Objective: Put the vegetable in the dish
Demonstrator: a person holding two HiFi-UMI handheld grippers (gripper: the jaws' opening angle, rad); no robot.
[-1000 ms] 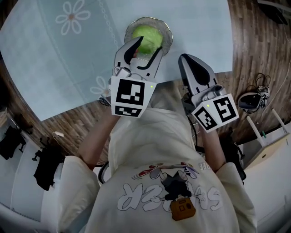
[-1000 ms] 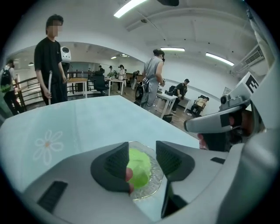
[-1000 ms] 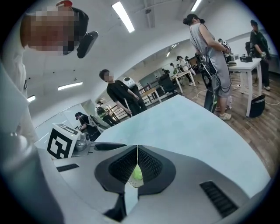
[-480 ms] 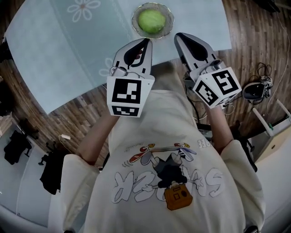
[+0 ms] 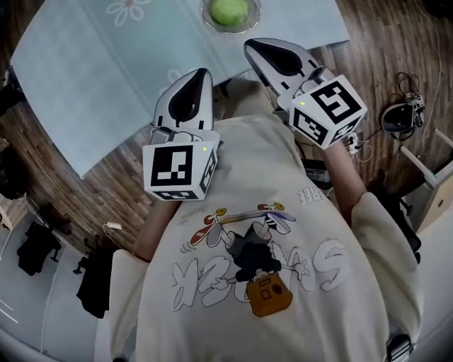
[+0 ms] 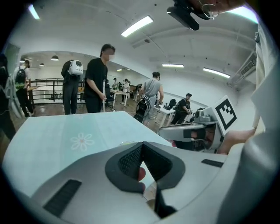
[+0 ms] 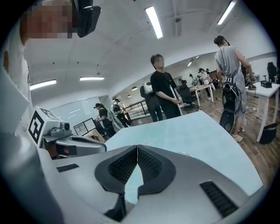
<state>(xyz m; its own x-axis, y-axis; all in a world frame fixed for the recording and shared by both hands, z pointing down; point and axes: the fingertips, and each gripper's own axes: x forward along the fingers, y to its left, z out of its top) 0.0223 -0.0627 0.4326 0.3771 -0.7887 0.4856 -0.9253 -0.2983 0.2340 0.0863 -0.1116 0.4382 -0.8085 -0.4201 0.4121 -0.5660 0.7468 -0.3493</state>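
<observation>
Head view, green vegetable in dish, shirt lettering upside down

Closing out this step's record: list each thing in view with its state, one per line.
vegetable: lying in the dish, clear of both grippers.
dish: upright on the table, holding the vegetable.
left gripper: shut, empty.
right gripper: shut, empty.
table: covered with a pale blue flowered cloth.
</observation>
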